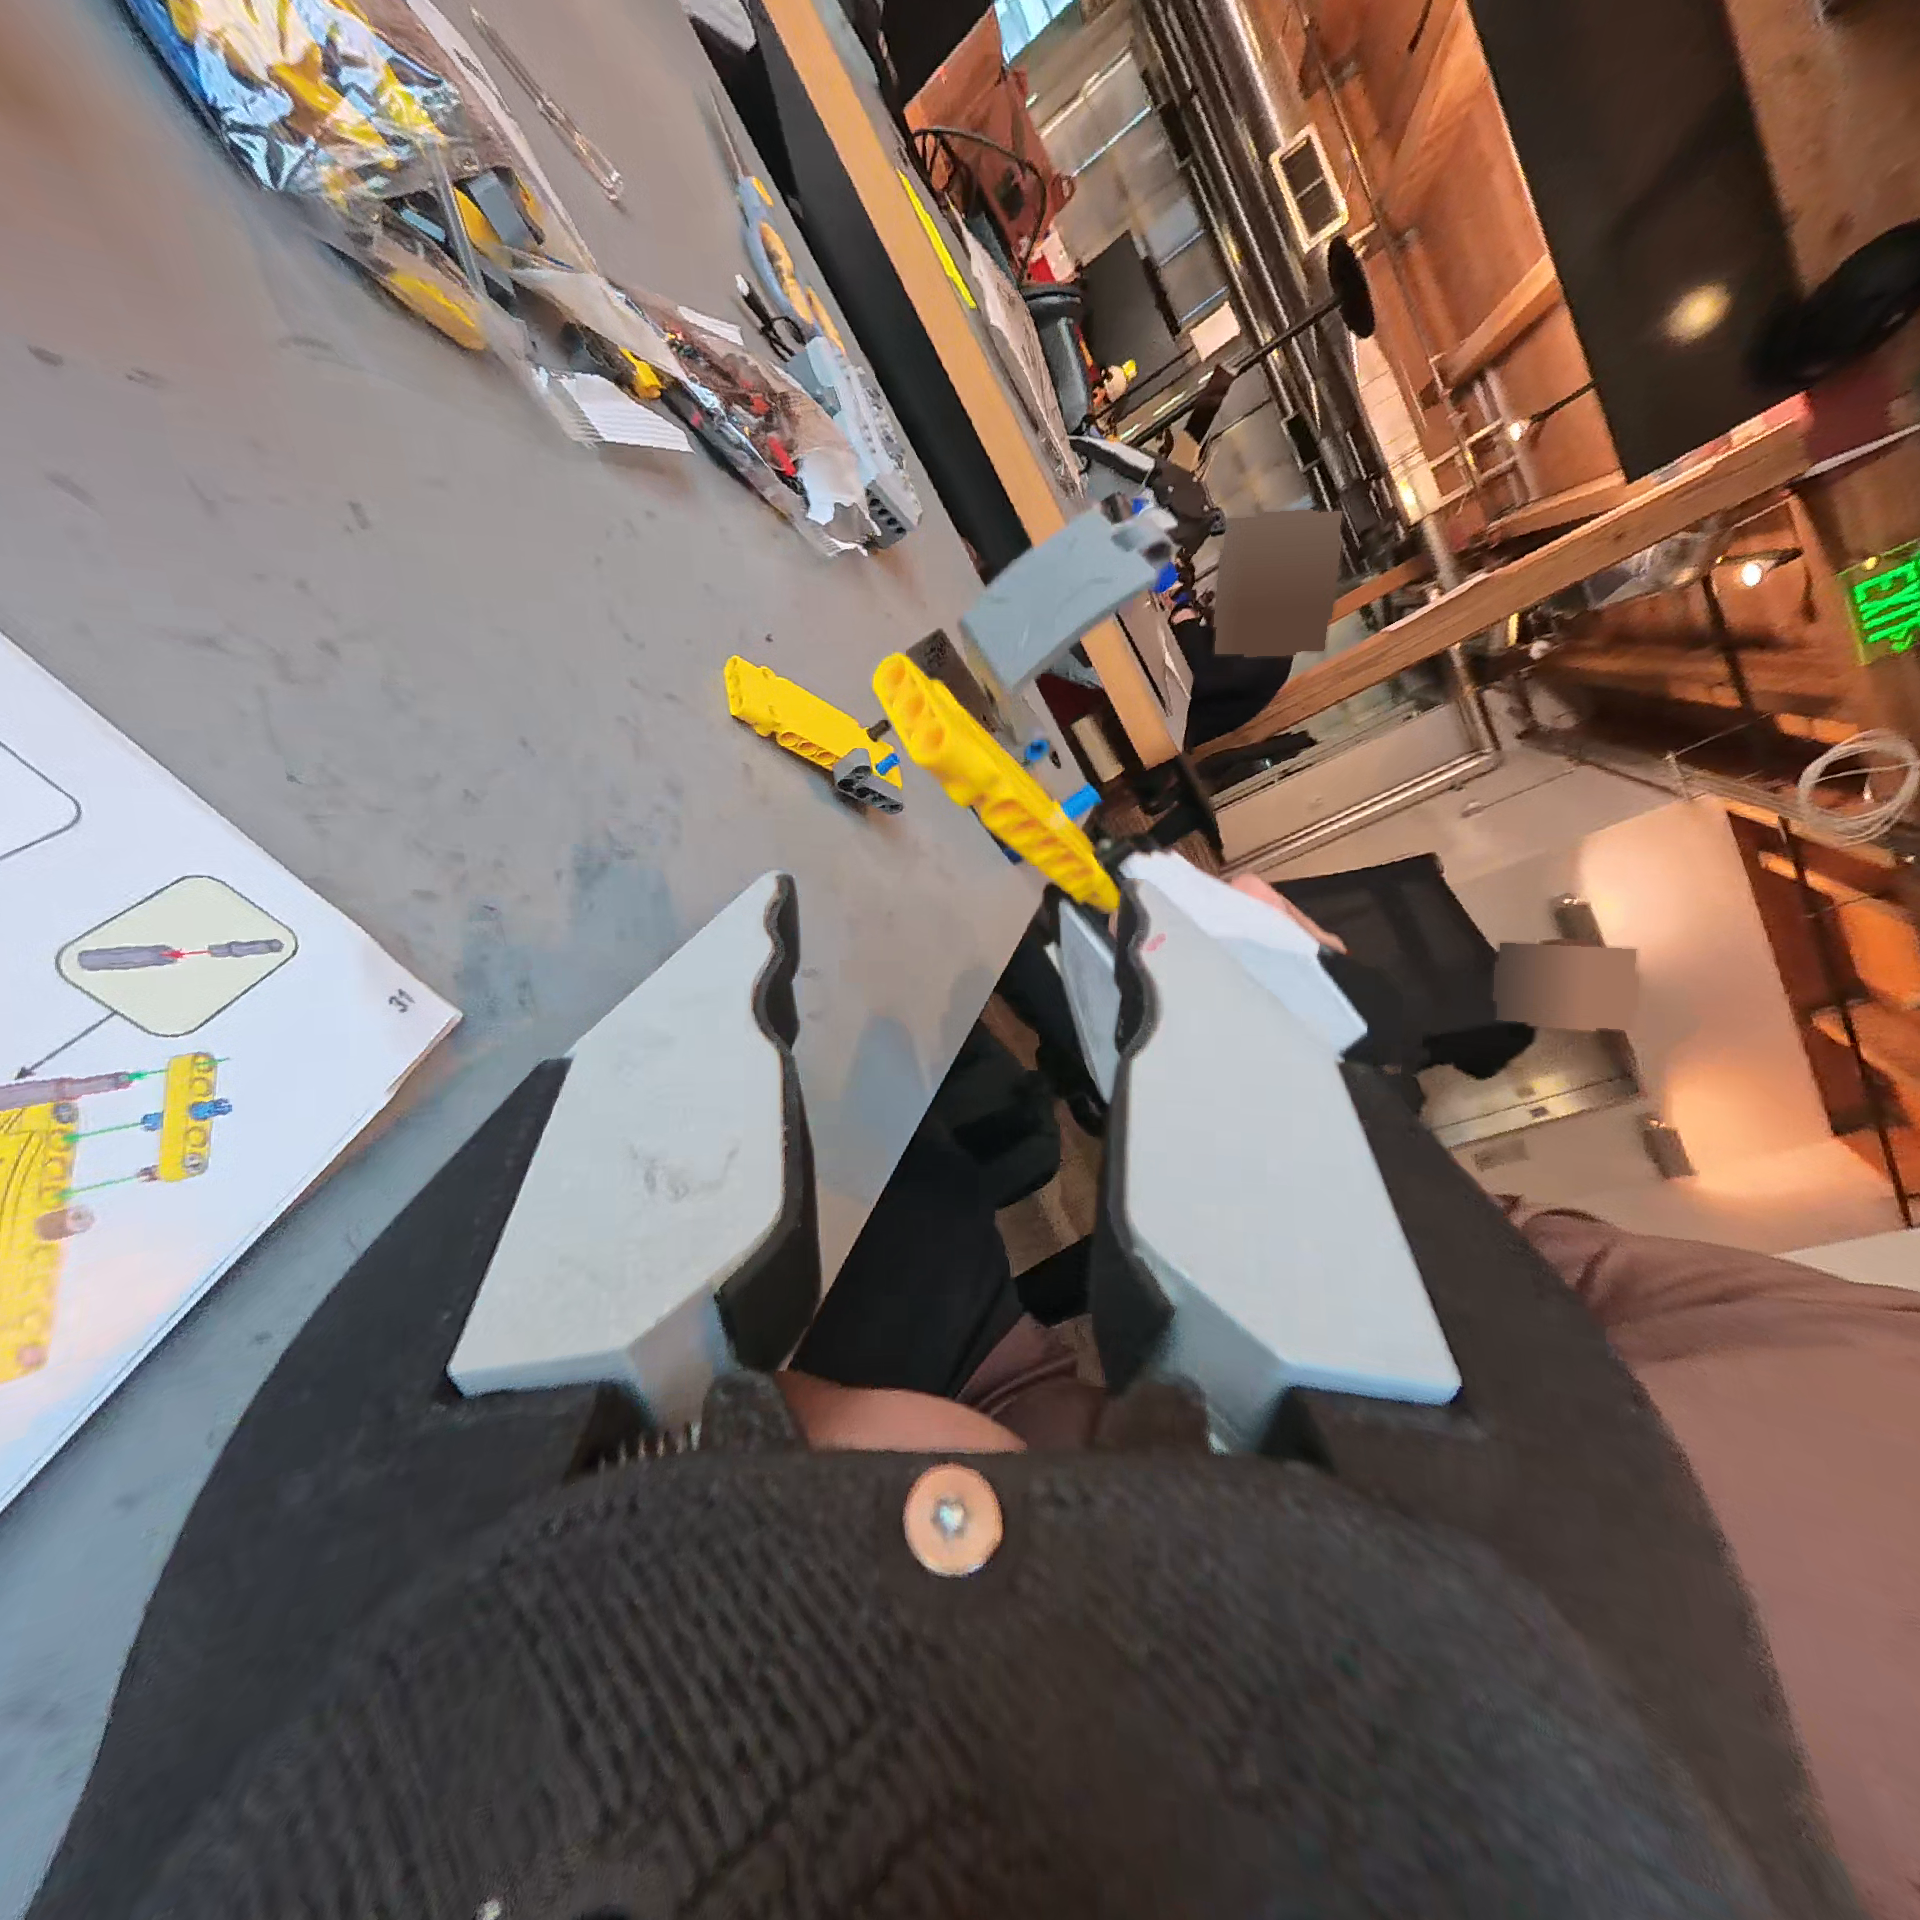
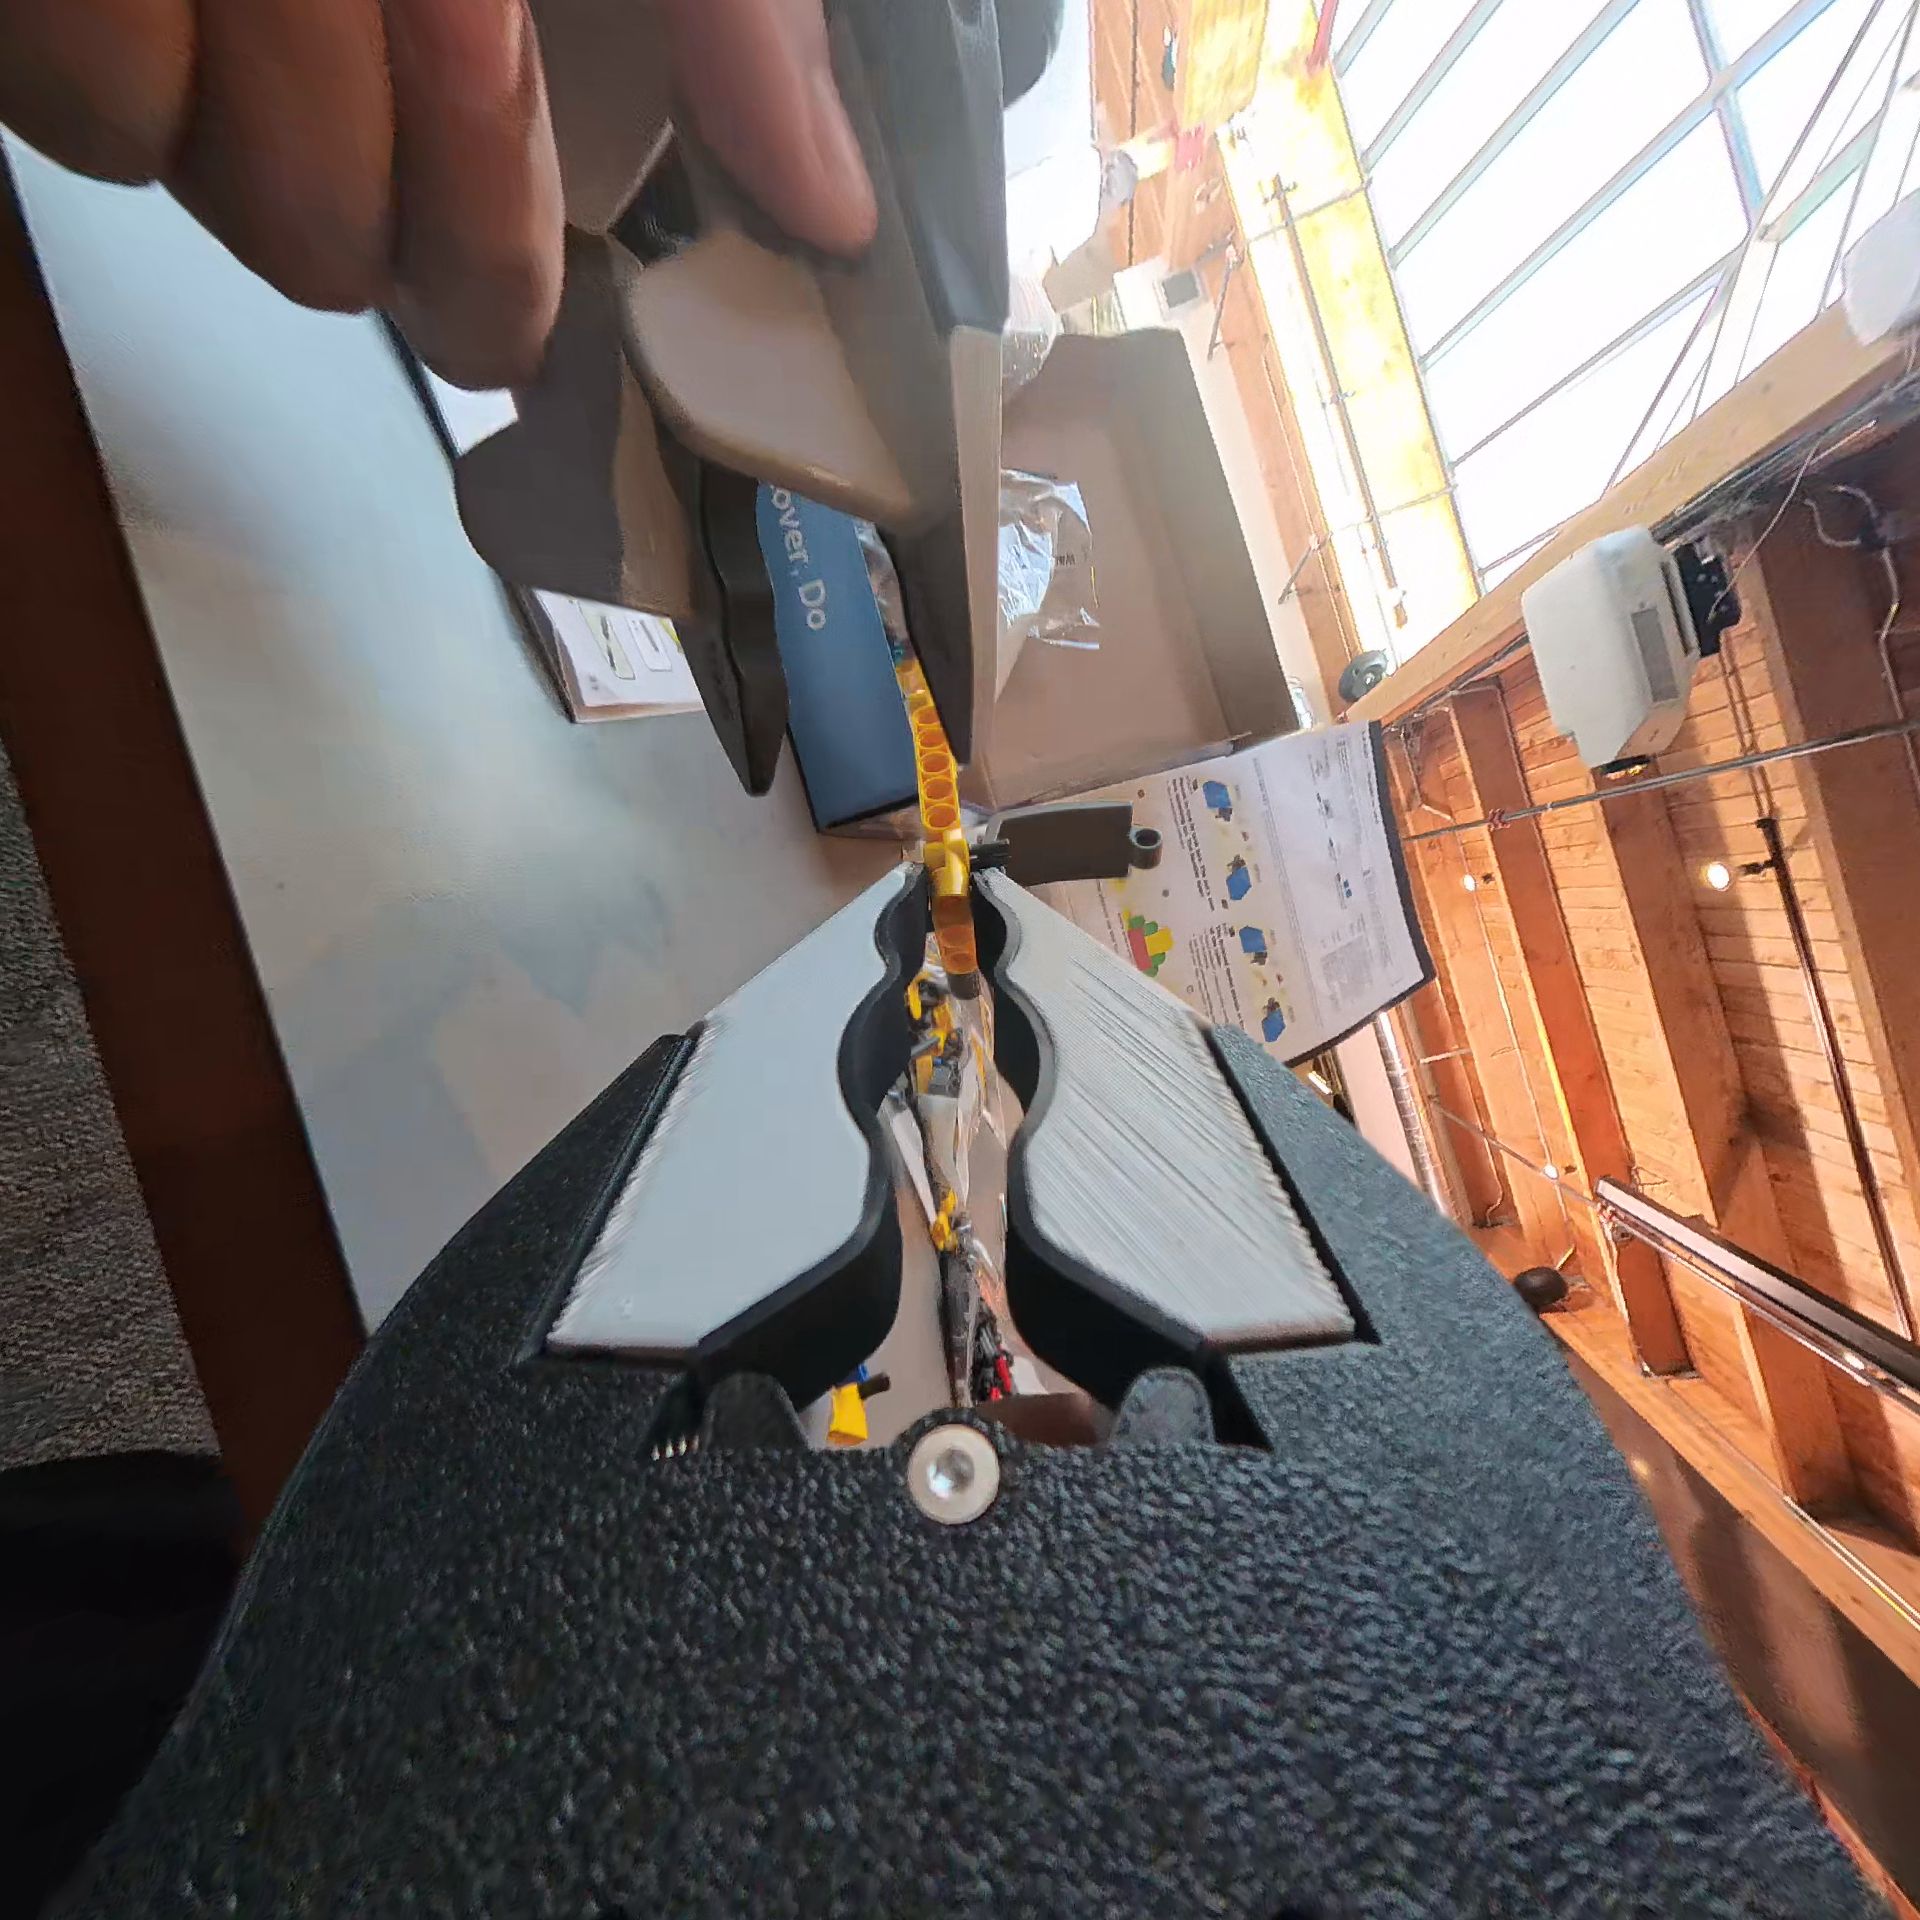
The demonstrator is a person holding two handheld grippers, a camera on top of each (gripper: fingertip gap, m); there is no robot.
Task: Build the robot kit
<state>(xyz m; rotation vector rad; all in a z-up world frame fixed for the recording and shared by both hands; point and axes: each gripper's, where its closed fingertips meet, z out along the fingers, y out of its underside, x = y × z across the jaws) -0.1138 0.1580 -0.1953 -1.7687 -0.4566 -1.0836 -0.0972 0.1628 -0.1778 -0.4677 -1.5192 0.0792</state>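
My right gripper (image 2: 951, 896) is shut on one end of a long yellow holed beam (image 2: 932, 774), held in the air above the table. A grey curved panel (image 2: 1070, 842) is fixed to the beam. In the left wrist view the beam (image 1: 977, 774) and panel (image 1: 1044, 597) hang just ahead of my left gripper (image 1: 951, 899). That gripper is open and empty, and its right fingertip is close to the beam's near end. A hand holds the left gripper (image 2: 852, 727) in the right wrist view. A second yellow piece (image 1: 800, 717) with a small grey connector lies on the table.
An open instruction booklet (image 1: 156, 1039) lies at the left on the grey table (image 1: 416, 520). Plastic bags of parts (image 1: 343, 135) lie further back. A blue box (image 2: 831, 665), an open cardboard box (image 2: 1122, 561) and a printed sheet (image 2: 1278, 894) stand beyond the grippers. The grippers are tip to tip, or close to it.
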